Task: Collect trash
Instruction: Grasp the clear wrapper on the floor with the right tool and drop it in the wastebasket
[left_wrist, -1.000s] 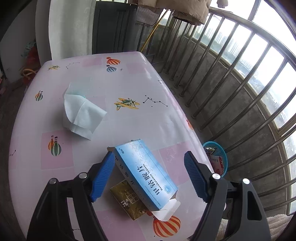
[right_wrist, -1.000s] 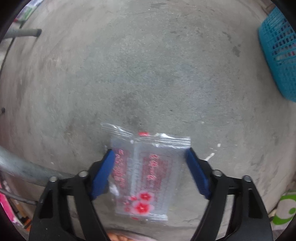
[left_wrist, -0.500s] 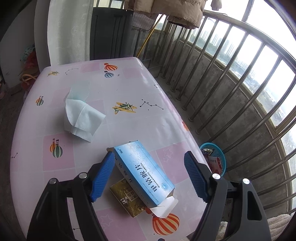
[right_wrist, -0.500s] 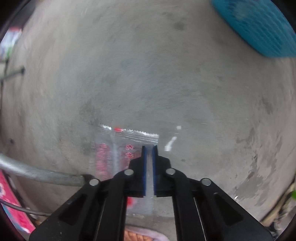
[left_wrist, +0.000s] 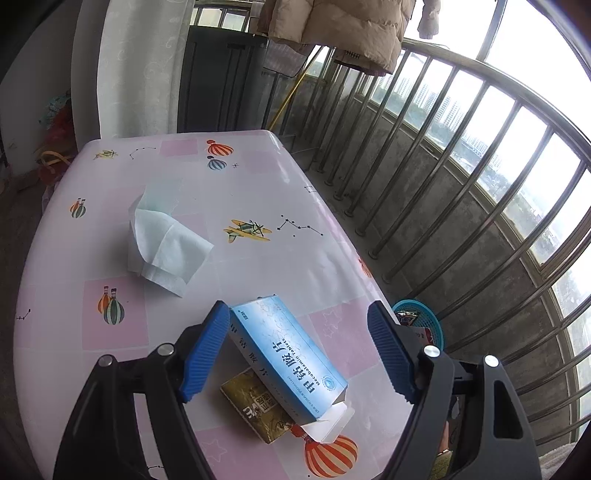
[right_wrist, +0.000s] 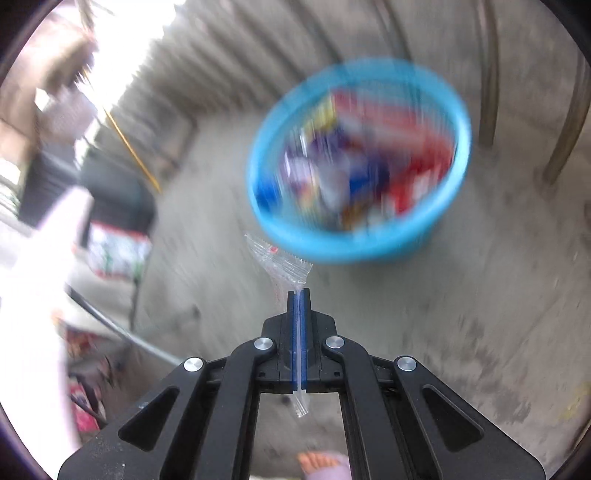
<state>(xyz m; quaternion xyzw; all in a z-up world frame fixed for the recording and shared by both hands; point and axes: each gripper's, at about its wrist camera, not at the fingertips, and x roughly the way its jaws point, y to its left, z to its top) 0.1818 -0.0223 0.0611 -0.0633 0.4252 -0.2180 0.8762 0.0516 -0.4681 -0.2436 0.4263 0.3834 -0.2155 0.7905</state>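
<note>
A clear plastic wrapper with red print is being pinched flat between the fingers of the right gripper, which are clenched tight on it; its crinkled top is fanning out past the fingertips and a small tail is hanging down behind the pads. Just beyond it, on the concrete floor, a blue basket is sitting, already holding a jumble of red, blue and white packets (all of it smeared by motion blur, so I cannot tell them apart). A bare foot is showing at the bottom edge of that view.

Up on the bench, which is wearing a pink and white cloth printed with balloons and planes, the left gripper is hovering with its fingers spread wide and grasping nothing. A blue medicine box is lying between them, one end flap open, its side just beside the left pad, though I cannot tell whether they are touching. The box is resting partly on a gold packet. Farther back a pale crumpled tissue is lying on the cloth, well apart from the box. Past the right edge of the bench the same blue basket is peeking out below a steel railing, and a tan coat is hanging above it.
</note>
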